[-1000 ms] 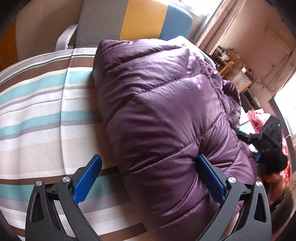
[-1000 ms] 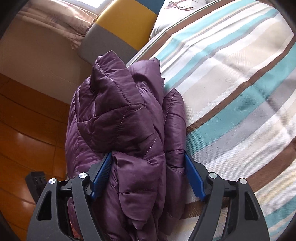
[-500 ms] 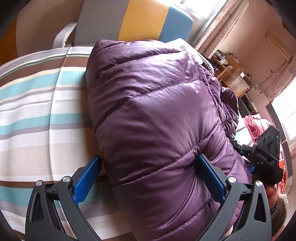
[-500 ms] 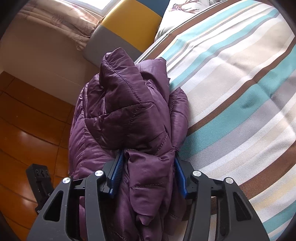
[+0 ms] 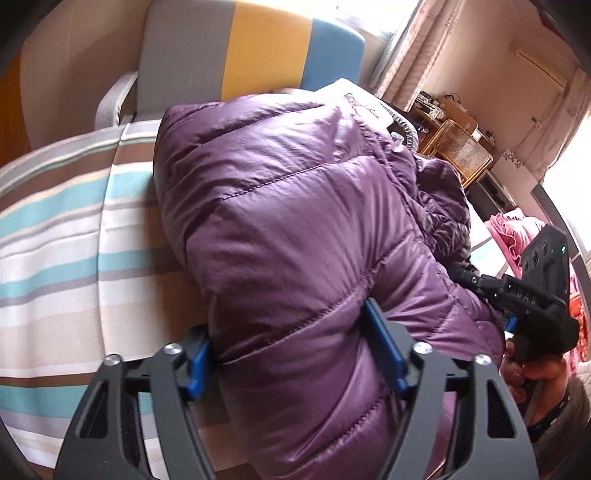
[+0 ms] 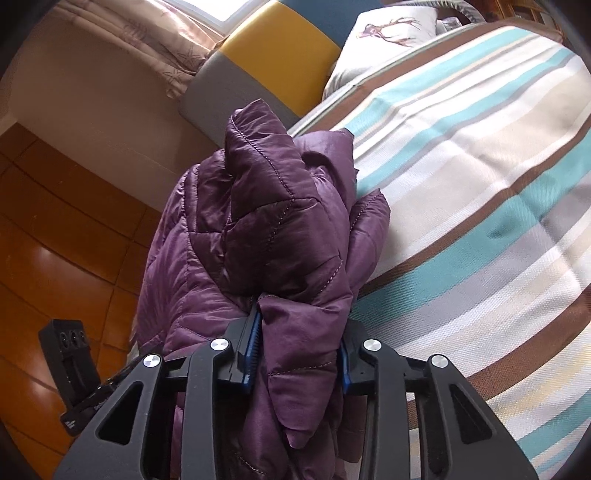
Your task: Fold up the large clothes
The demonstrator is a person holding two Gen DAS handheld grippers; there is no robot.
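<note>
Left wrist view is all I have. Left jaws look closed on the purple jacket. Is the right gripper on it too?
Observer: Yes. The right gripper has just been closing, and its pads now pinch a bunched fold of the purple jacket.
Operator: Where is that end of the jacket relative to the bed?
Observer: It hangs at the edge of the striped bedspread, with wooden floor showing beside it.
Operator: Anything past the jacket on that side?
Observer: A white pillow with a deer print lies at the head of the bed.
Operator: And my side, confirmed?
Observer: The left gripper also has just been closing, with the jacket's padded bulk between its blue pads.
</note>
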